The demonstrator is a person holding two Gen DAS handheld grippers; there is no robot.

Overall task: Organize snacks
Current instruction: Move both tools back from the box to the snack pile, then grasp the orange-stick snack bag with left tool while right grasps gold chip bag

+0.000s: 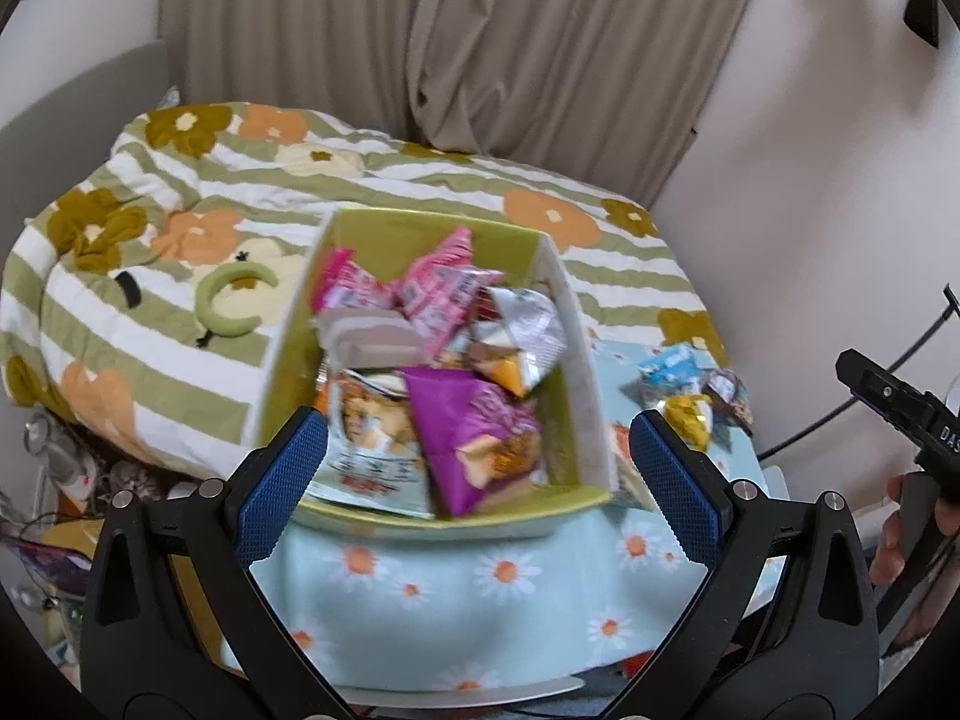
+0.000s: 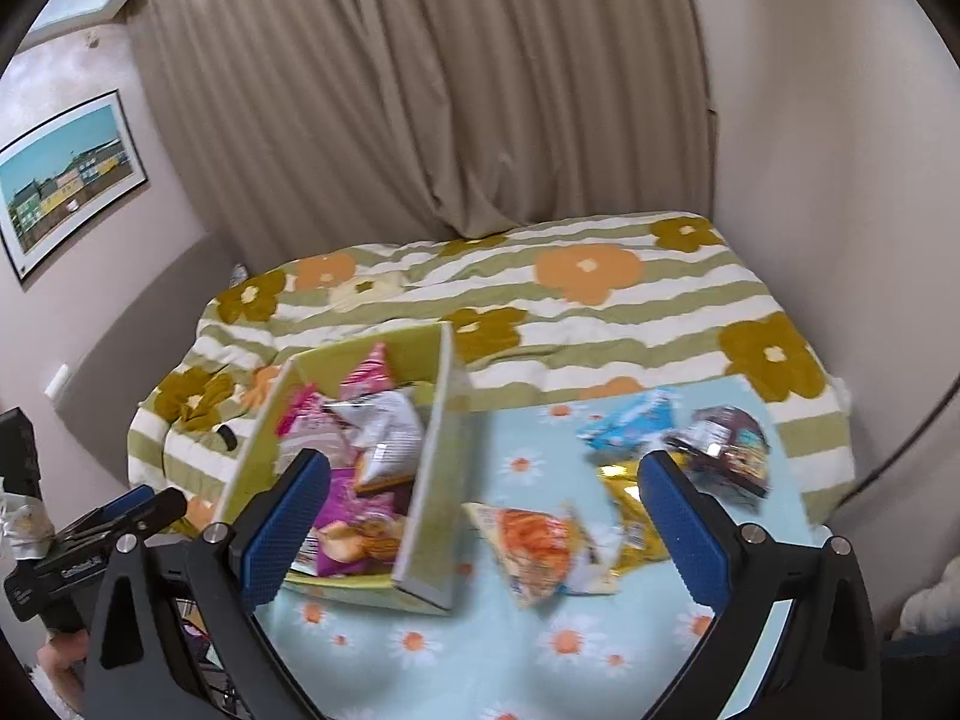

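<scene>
A cardboard box (image 1: 581, 360) with a green inside holds several snack packs, among them a purple pack (image 1: 474, 438), pink packs (image 1: 438, 288) and a silver one (image 1: 528, 330). My left gripper (image 1: 477, 417) hovers open just in front of and above the box, with nothing between its blue pads. In the right wrist view the box (image 2: 432, 480) stands at the left. Loose packs lie right of it on the daisy cloth: an orange one (image 2: 534, 540), a gold one (image 2: 627, 498), a blue one (image 2: 630, 426) and a dark one (image 2: 720, 444). My right gripper (image 2: 485, 456) hangs open above the orange pack.
The box and loose packs rest on a light-blue daisy cloth (image 2: 480, 648) over a bed with a striped flower quilt (image 2: 600, 312). A green headband (image 1: 228, 306) lies on the quilt. Curtains and walls close in behind. Clutter sits on the floor at the left (image 1: 66, 480).
</scene>
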